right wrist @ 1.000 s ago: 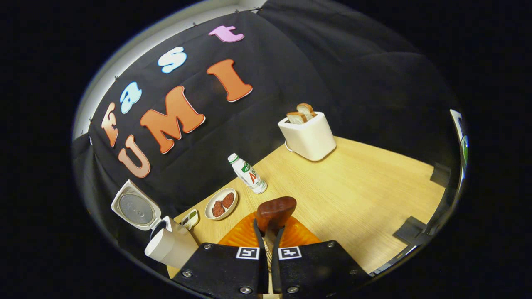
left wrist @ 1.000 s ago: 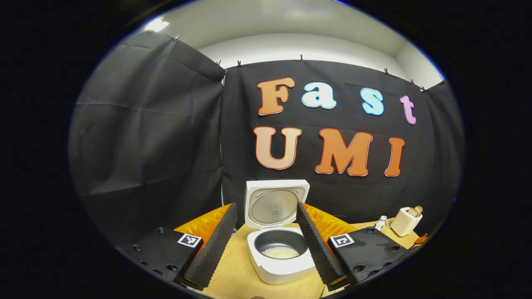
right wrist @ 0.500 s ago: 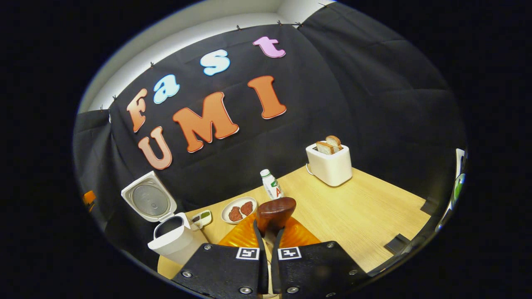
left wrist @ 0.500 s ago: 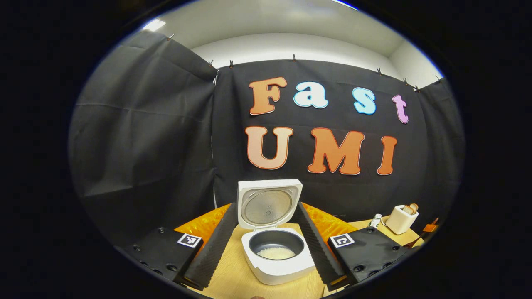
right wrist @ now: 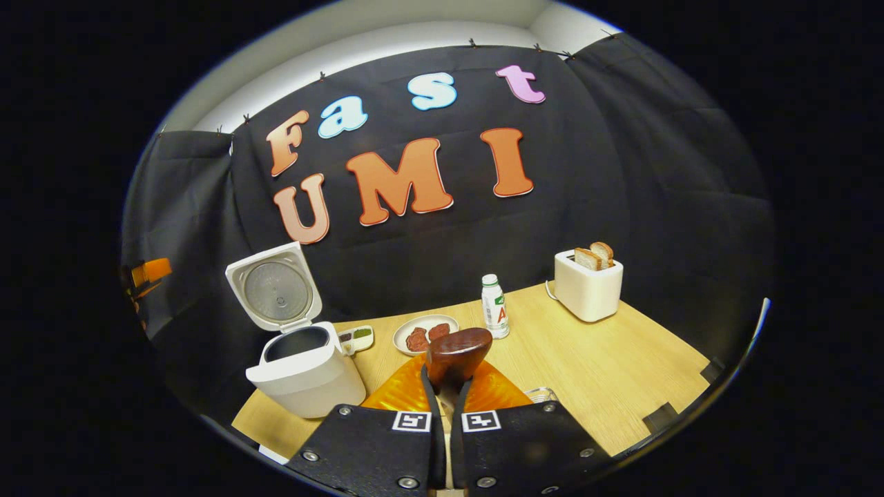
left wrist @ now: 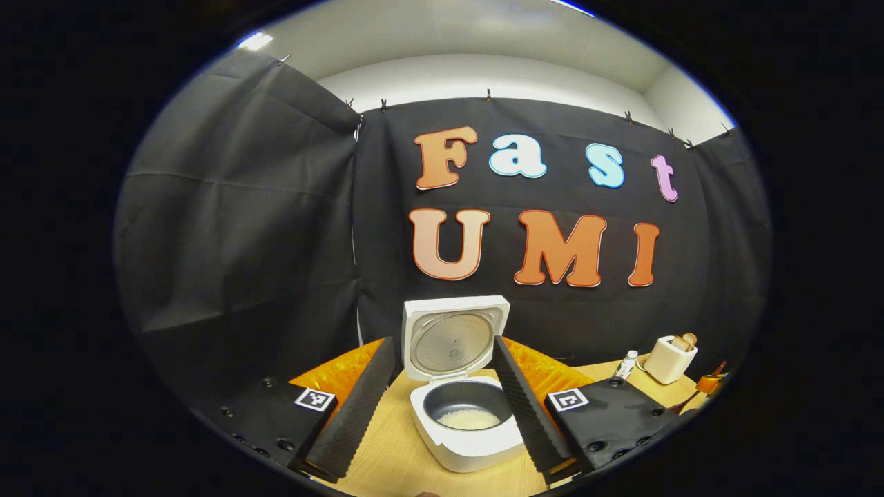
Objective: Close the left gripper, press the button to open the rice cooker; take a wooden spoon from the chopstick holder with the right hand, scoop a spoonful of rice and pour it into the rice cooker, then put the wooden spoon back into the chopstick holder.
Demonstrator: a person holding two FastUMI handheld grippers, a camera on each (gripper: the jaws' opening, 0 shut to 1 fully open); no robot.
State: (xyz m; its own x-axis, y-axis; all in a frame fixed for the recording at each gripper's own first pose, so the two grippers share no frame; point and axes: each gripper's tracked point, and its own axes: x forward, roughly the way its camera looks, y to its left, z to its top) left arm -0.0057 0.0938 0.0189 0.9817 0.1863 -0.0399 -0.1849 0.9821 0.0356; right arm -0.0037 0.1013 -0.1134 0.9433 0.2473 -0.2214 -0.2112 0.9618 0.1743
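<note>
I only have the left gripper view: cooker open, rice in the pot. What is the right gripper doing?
Observer: In the right gripper view, the right gripper is shut on the spoon, its bowl pointing forward above the table.
Operator: Where is that relative to the cooker?
Observer: The cooker sits to the spoon's left, apart from it.
Operator: Anything between them?
Observer: A plate with two brown patties lies on the table, farther back.
</note>
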